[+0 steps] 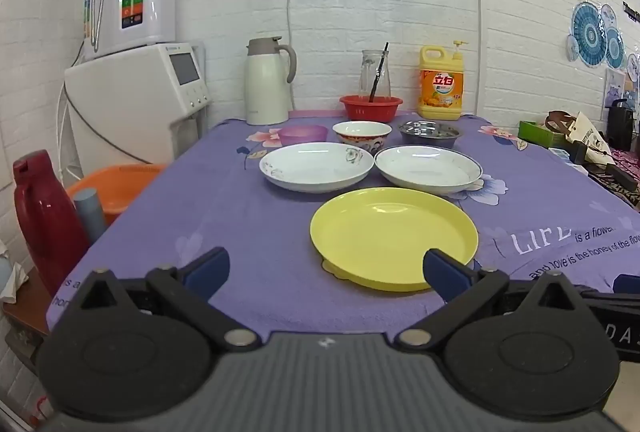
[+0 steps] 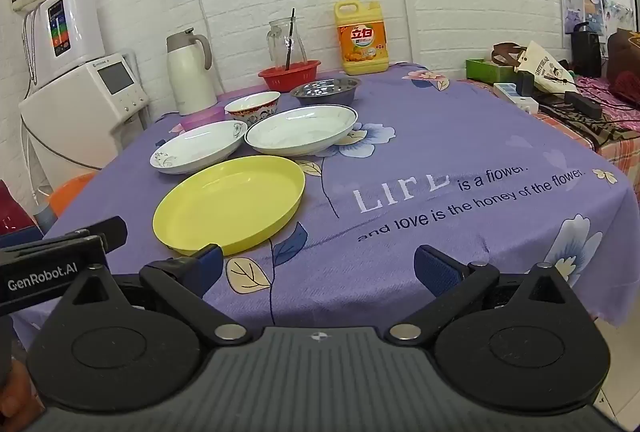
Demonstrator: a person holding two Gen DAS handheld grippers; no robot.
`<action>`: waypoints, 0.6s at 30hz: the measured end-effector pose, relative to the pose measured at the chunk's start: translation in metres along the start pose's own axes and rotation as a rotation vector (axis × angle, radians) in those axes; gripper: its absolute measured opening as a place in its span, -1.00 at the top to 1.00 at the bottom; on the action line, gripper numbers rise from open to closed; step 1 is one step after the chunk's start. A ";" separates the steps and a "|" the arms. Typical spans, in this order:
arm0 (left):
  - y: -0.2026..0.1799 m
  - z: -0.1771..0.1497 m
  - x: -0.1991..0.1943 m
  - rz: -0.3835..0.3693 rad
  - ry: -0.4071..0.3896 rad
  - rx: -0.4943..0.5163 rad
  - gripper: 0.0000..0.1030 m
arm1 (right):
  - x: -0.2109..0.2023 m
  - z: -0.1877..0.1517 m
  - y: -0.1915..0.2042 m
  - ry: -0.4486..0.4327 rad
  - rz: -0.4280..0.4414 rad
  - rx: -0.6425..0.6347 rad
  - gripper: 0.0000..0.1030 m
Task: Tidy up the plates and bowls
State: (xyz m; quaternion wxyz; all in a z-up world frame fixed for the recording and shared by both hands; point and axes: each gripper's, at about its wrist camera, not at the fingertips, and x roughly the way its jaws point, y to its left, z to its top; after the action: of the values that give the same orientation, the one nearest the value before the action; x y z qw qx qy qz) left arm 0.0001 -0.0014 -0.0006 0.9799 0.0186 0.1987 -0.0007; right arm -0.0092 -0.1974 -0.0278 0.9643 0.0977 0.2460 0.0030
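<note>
Yellow plate (image 1: 394, 238) on purple tablecloth (image 1: 248, 216); left hand-held gripper (image 1: 326, 270), right hand-held gripper (image 2: 318, 268) both spread, empty.

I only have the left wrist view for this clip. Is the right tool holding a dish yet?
Observer: No. The right tool is open, with only the tablecloth showing between its fingers.
Reviewer: Which dish is closest to it?
Observer: The yellow plate, ahead and to its left.
Reviewer: Any dishes further right, past my frame?
Observer: None. From the plates to the cloth's right edge there are only printed lettering and flowers.
</note>
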 end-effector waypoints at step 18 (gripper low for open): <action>0.000 0.001 0.001 -0.006 0.006 -0.007 -0.99 | 0.000 0.000 0.000 0.005 -0.001 0.005 -1.00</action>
State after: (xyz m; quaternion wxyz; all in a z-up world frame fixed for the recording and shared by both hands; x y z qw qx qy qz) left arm 0.0016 -0.0010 -0.0001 0.9793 0.0147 0.2017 -0.0030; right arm -0.0093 -0.1976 -0.0281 0.9635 0.1000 0.2484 0.0019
